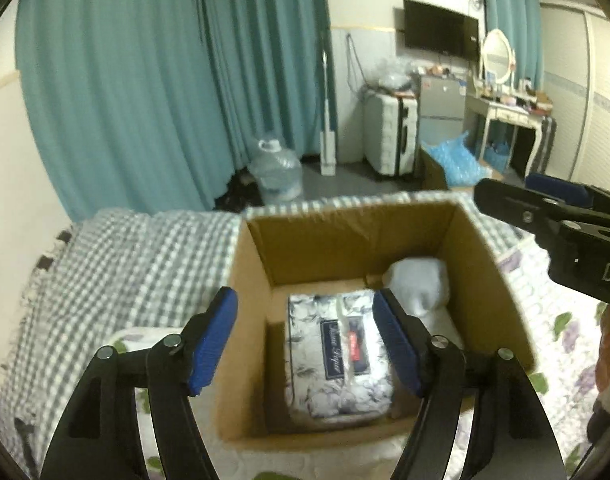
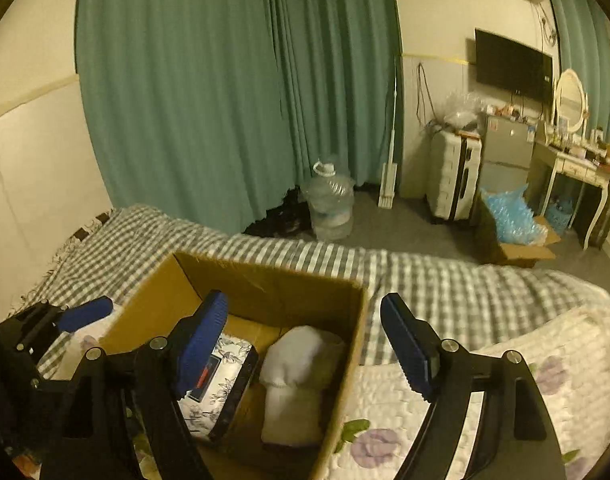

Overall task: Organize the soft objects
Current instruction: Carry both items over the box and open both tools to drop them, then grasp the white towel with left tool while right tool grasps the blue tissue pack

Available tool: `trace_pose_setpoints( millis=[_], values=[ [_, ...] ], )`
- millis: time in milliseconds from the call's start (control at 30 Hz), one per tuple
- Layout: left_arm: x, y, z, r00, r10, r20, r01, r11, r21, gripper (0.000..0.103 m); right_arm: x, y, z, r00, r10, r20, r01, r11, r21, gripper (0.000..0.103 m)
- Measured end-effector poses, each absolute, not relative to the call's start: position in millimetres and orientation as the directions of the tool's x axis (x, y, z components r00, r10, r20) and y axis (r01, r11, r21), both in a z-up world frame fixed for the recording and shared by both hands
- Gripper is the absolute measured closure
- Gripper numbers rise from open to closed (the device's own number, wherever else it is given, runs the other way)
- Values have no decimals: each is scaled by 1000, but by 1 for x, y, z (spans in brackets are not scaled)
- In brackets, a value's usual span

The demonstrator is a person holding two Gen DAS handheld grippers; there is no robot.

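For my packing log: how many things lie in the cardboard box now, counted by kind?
Floral tissue pack: 1
White soft bundle: 1
Total in the cardboard box: 2

Both grippers: black arms w/ silver screws, ribbed blue pads [image 1: 213, 340]; white lettering on right one

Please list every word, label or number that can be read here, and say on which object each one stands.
"DA": white letters on the right claw body, cut off by the picture edge.
Script words on the navy label of the tissue pack in the cardboard box: too blurred to read.
Its red label: unreadable.
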State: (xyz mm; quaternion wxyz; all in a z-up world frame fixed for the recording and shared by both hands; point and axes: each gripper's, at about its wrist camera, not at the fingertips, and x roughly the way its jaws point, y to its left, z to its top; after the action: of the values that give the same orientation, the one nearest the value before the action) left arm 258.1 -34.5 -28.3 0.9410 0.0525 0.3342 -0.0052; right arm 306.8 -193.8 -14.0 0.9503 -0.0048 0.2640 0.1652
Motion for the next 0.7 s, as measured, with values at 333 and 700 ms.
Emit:
trace_pose_setpoints(
  millis=[333,700],
  values=[
    [158,-38,83,887,22,-462,25,995,95,28,188,-222,94,886,282,-369,-320,946,-45,11],
    [51,-34,107,920,117,-374,-100,993,65,12,83,-237,110,867,321,-382,-408,896,-174,1]
  ],
)
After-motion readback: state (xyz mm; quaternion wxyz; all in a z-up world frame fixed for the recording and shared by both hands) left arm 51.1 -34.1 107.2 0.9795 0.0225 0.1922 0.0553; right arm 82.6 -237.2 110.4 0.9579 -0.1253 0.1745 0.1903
